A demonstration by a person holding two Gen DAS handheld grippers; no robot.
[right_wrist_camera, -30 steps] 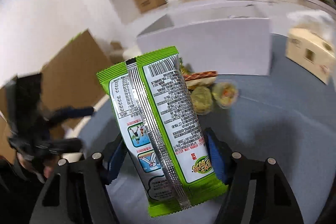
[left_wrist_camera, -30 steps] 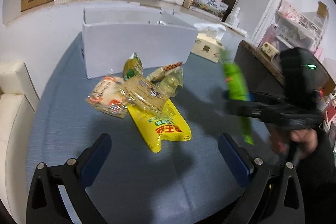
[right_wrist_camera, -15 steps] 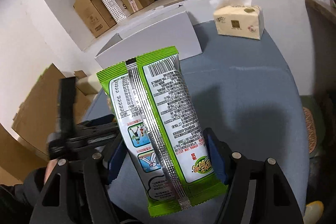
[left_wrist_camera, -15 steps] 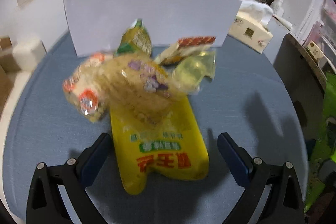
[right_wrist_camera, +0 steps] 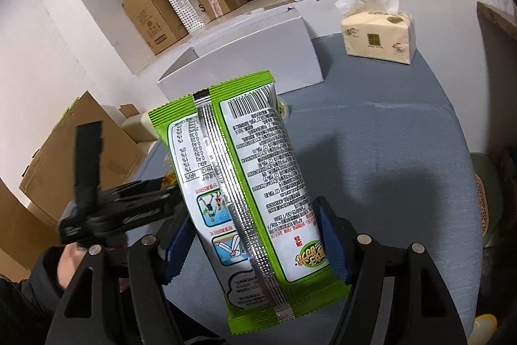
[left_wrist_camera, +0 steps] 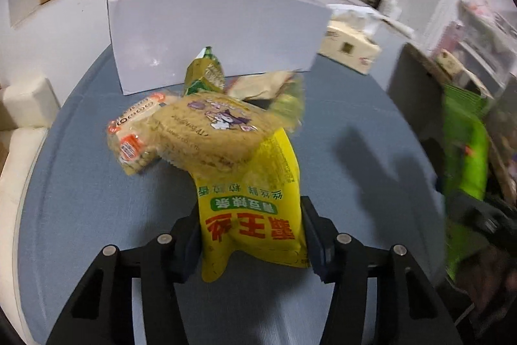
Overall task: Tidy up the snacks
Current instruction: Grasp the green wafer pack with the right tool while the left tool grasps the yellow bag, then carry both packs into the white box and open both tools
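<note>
My left gripper [left_wrist_camera: 250,235] is closing its jaws on the near end of a yellow snack bag [left_wrist_camera: 248,209] that lies on the blue table [left_wrist_camera: 97,199]; both pads touch the bag's sides. On the bag's far end rests a tan pack with a purple cartoon [left_wrist_camera: 210,131]. Beside that lie a pack with an orange label [left_wrist_camera: 135,131] and a green-gold pouch [left_wrist_camera: 206,73]. My right gripper [right_wrist_camera: 255,235] is shut on a green snack bag [right_wrist_camera: 255,170] held upright above the table. The open white box [left_wrist_camera: 213,31] stands behind the pile.
A tissue box [right_wrist_camera: 378,34] sits on the table right of the white box [right_wrist_camera: 245,60]. Cardboard boxes [right_wrist_camera: 152,12] line the ledge behind. A dark chair back [left_wrist_camera: 410,92] stands at the table's right edge, and a cream seat [left_wrist_camera: 22,109] at its left.
My left gripper came down and forward to the yellow bag, and its jaws went from wide apart to closing on the bag's near end. The right gripper swung, still holding the green bag.
</note>
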